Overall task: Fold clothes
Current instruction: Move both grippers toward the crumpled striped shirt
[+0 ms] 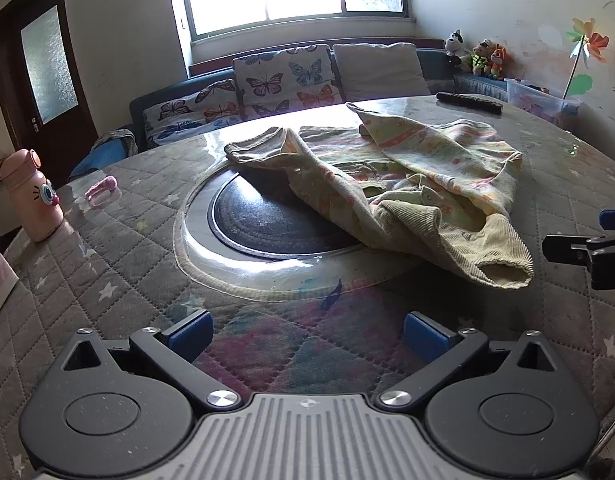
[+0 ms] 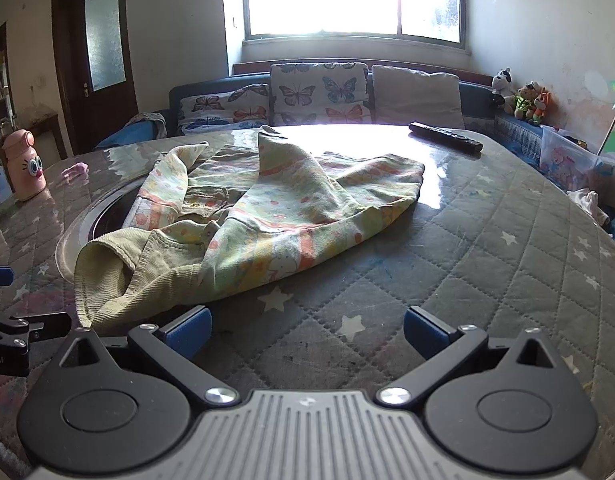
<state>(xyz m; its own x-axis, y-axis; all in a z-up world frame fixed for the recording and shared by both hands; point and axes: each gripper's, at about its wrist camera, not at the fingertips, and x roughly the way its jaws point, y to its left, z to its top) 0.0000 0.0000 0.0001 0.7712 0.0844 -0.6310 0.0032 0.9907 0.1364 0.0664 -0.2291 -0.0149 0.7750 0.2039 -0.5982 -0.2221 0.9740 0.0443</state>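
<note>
A small pale-green child's garment (image 1: 391,184) with orange print and ribbed cuffs lies crumpled on the round quilted table (image 1: 107,264), partly over the dark round inset (image 1: 263,224) at its middle. It also shows in the right wrist view (image 2: 267,216). My left gripper (image 1: 307,336) is open and empty, above the table in front of the garment. My right gripper (image 2: 307,332) is open and empty, just short of the garment's near ribbed cuff (image 2: 103,280). The right gripper shows at the right edge of the left wrist view (image 1: 587,248).
A pink bottle (image 1: 31,196) and a small pink object (image 1: 103,190) stand at the table's left. A black remote (image 1: 469,103) lies at the far right. A sofa with butterfly cushions (image 1: 283,80), soft toys (image 1: 479,58) and a plastic bin (image 1: 539,98) are behind.
</note>
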